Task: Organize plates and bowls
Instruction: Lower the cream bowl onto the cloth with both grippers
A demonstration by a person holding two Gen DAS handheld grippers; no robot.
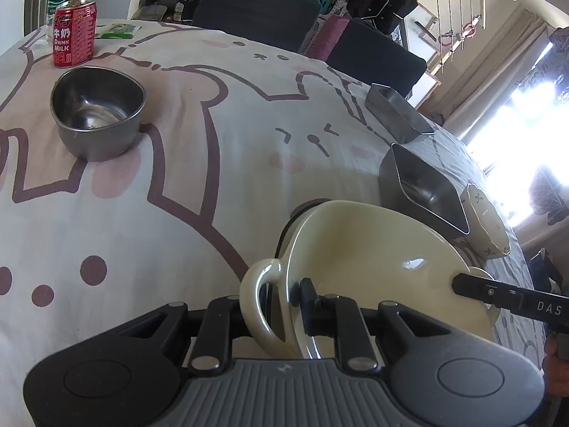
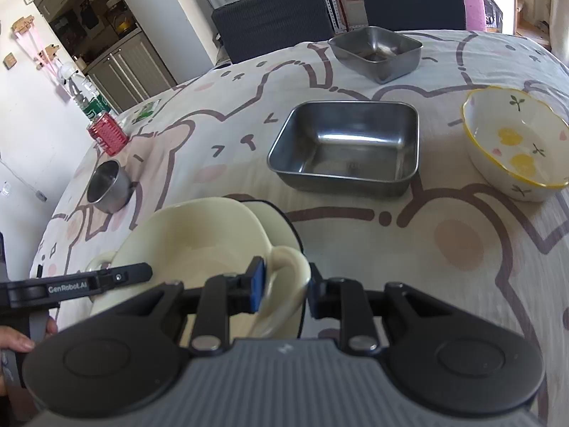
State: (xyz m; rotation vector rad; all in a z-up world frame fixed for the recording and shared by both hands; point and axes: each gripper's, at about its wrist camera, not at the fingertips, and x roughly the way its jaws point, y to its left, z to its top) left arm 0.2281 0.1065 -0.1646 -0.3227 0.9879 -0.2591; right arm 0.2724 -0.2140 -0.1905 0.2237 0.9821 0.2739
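Right at the fingertips: cream bowl [image 1: 355, 249], glazed ceramic, glossy, with a loop handle on each side. It's tilted, lifted between both tools at the near table edge.

Left gripper [image 1: 274, 302] is pinching one loop handle where it joins the rim. One pad is visible on the inside wall; the other is hidden behind the loop. Right gripper [image 2: 286, 286] has its blue pads closed narrowly on the opposite loop. The contact looks light, and I can't fully confirm the far pad is seated.

Just under and behind the cream bowl is a dark-rimmed dish [image 2: 281, 220] with a pale interior. It looks like the nesting target, but I can't tell whether they touch.

My read on the step: mid-stack, a two-handed carry of the cream bowl onto its mate. The next move calls for levelling the tilt, centring it over the dark rim, lowering both sides evenly, then releasing. Glaze is slick and the loops are thin, so slip is the risk.

Beyond, on the soft wrinkled cartoon tablecloth [image 2: 391, 249]:
- Rectangular steel tray [image 2: 345, 146], brushed, rounded corners, empty.
- Floral ceramic bowl [image 2: 515, 142] with a yellow scalloped rim.
- Round steel bowl [image 1: 96, 114], well apart to the left.
- Second steel tray [image 2: 377, 51], farther back.
- Red milk can [image 1: 73, 32] at the far edge.
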